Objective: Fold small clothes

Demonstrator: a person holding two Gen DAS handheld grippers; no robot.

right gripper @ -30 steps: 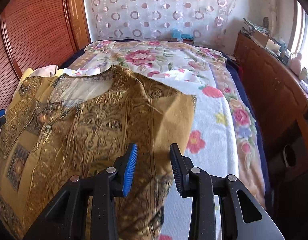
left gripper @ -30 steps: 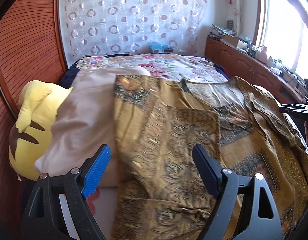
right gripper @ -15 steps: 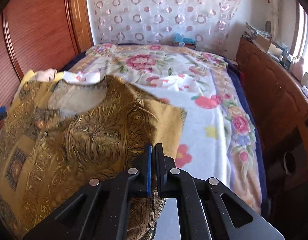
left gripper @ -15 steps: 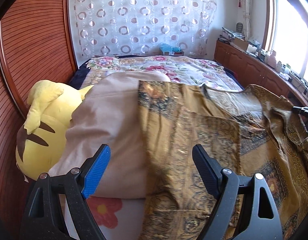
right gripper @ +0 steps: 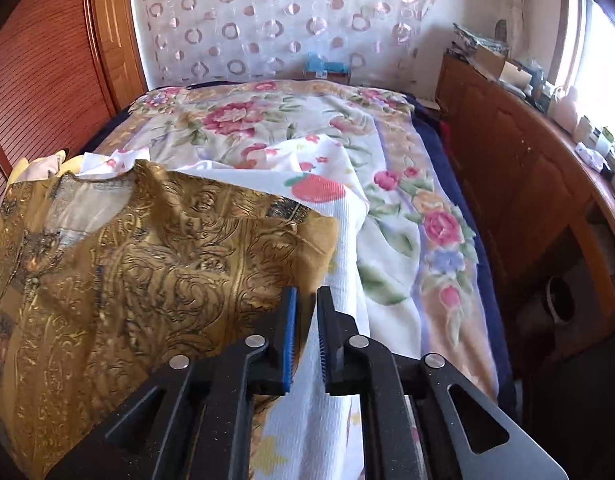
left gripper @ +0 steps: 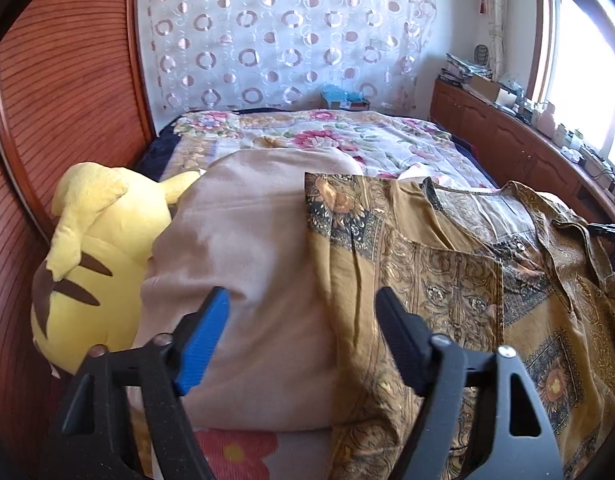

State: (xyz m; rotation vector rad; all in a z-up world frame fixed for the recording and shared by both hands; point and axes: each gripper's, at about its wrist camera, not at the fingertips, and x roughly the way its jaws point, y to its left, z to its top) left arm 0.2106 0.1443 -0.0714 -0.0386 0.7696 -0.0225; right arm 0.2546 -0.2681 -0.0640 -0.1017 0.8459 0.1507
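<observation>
A gold patterned shirt lies spread on the bed, its left part draped over a beige pillow. My left gripper is open above the shirt's left edge and the pillow, holding nothing. In the right wrist view the shirt fills the left half. My right gripper stands at the shirt's right edge with its jaws a narrow gap apart; the white floral sheet bunches up around them, and I cannot tell whether cloth is pinched.
A yellow plush toy lies left of the pillow against the wooden headboard. A flowered bedspread covers the bed. A wooden cabinet with clutter on top runs along the right, under the window.
My left gripper moved left, off the shirt toward the pillow, and stayed open. My right gripper closed at the shirt's right edge, then parted slightly; the sheet has risen around it.
</observation>
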